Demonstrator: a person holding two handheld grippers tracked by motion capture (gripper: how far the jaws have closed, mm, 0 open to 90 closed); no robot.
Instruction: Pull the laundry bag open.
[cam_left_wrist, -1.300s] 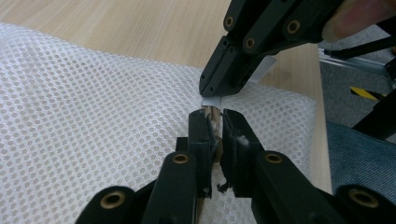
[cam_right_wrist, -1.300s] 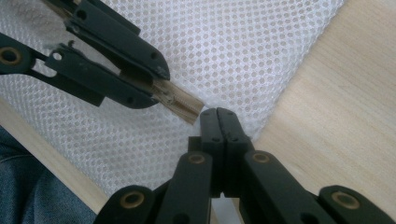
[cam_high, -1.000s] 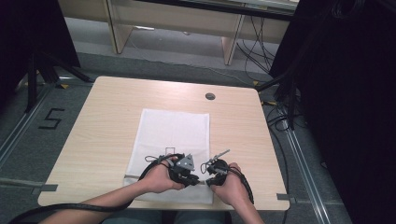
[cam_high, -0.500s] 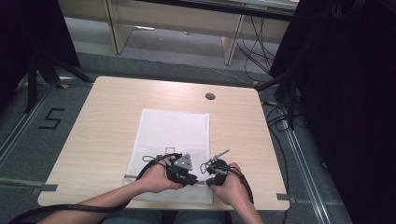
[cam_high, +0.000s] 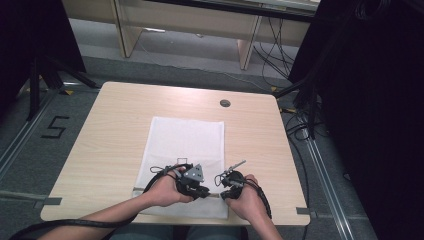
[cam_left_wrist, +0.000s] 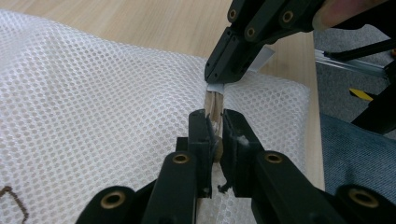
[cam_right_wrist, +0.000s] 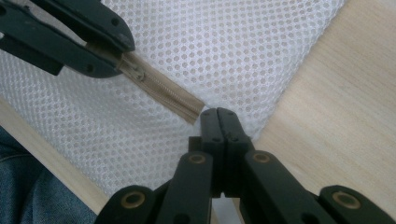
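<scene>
Table (cam_high: 115, 130): light wooden tabletop, with a small round dark grommet (cam_high: 225, 103) near its far edge, right of the middle.
Mesh bag (cam_high: 187, 142): a white net bag lies flat on the tabletop, reaching from around the middle down to the near edge, slightly right of centre; a small brown outline mark (cam_high: 184, 162) sits on it towards its near end.
Left gripper (cam_high: 204, 192): held in the person's left hand (cam_high: 165, 189) over the bag's near end, by the near edge of the tabletop. In the left gripper view its jaws pinch the beige zipper (cam_left_wrist: 214, 106) at the slider end, the tape standing up between the pads.
Zipper: a short beige strip along the bag's near end, running between the two grippers; in the right gripper view (cam_right_wrist: 161, 93) it lies slantwise on the mesh, one end in the left gripper's jaws, the other ending just beside the right gripper's tips.
Right gripper (cam_high: 222, 195): in the person's right hand (cam_high: 247, 197), at the bag's near right corner, close to the left gripper. In the right gripper view its jaws are pressed together on the edge of the mesh right at the zipper's end.
Floor (cam_high: 20, 135): grey, with a black "5" mark (cam_high: 55, 127) left of the table.
</scene>
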